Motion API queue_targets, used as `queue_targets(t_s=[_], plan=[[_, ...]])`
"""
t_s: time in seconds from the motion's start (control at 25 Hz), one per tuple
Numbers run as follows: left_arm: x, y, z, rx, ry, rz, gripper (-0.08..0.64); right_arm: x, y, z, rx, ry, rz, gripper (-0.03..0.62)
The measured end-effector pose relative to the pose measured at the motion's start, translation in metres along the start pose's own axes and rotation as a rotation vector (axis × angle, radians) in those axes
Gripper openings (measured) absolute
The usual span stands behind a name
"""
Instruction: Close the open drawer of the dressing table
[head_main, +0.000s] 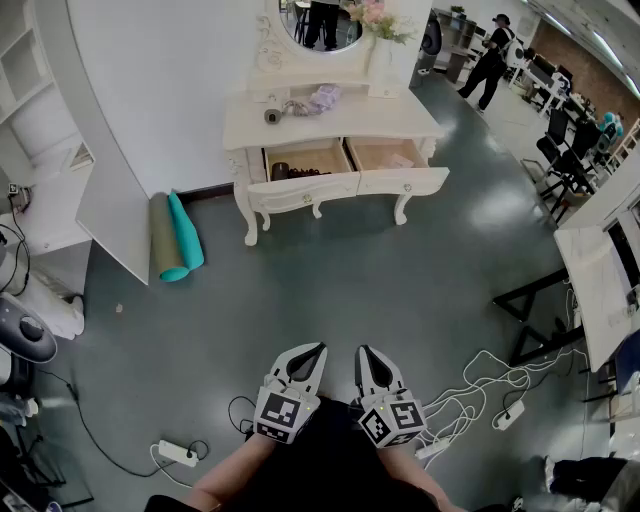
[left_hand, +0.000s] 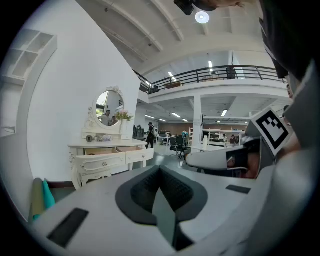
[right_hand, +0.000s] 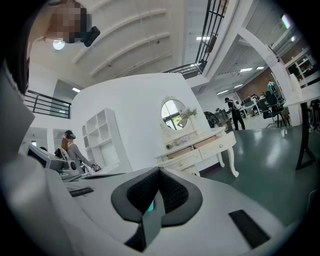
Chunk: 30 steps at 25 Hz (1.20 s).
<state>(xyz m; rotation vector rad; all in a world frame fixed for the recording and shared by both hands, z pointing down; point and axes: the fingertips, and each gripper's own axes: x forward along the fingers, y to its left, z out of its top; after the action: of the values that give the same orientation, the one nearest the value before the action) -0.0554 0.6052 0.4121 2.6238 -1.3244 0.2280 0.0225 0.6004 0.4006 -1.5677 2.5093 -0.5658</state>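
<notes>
A white dressing table (head_main: 330, 120) with an oval mirror stands against the far wall, several steps ahead of me. Both its drawers are pulled out: the left drawer (head_main: 305, 185) holds dark items, the right drawer (head_main: 402, 178) something pale. My left gripper (head_main: 316, 350) and right gripper (head_main: 364, 352) hang side by side low in the head view, close to my body, both shut and holding nothing. The table shows small beyond my left gripper (left_hand: 160, 168) as the dressing table (left_hand: 107, 156), and beyond my right gripper (right_hand: 160, 171) as the dressing table (right_hand: 197, 146).
Two rolled mats (head_main: 176, 238), teal and olive, lean by the table's left leg. A white shelf unit (head_main: 45, 170) juts out at left. A power strip (head_main: 177, 453) and white cables (head_main: 480, 385) lie on the grey floor. A black-legged desk (head_main: 590, 290) stands right. People stand far back.
</notes>
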Motion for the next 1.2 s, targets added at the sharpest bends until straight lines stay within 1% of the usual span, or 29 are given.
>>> queue_targets(t_s=[0.12, 0.32, 0.44, 0.56, 0.84, 1.04, 1.2], plan=[[0.014, -0.001, -0.002, -0.001, 0.001, 0.013, 0.0, 0.006, -0.011, 0.001, 0.002, 0.013, 0.018, 0.025], [0.028, -0.002, -0.002, 0.003, -0.003, 0.056, 0.0, 0.014, -0.03, 0.001, 0.08, 0.026, 0.024, 0.025], [0.032, 0.001, -0.001, -0.009, -0.002, 0.082, 0.0, 0.018, -0.036, 0.0, 0.078, 0.037, 0.025, 0.025], [0.034, 0.002, 0.0, -0.008, 0.003, 0.095, 0.0, 0.02, -0.042, 0.0, 0.097, 0.037, 0.019, 0.025], [0.041, -0.003, -0.004, -0.001, 0.029, 0.091, 0.0, 0.024, -0.053, -0.003, 0.13, 0.045, 0.004, 0.025], [0.055, 0.006, -0.007, -0.009, 0.044, 0.08, 0.0, 0.039, -0.058, -0.003, 0.119, 0.059, 0.012, 0.025], [0.073, 0.017, -0.004, -0.027, 0.046, 0.077, -0.001, 0.053, -0.069, 0.0, 0.105, 0.076, -0.002, 0.025]])
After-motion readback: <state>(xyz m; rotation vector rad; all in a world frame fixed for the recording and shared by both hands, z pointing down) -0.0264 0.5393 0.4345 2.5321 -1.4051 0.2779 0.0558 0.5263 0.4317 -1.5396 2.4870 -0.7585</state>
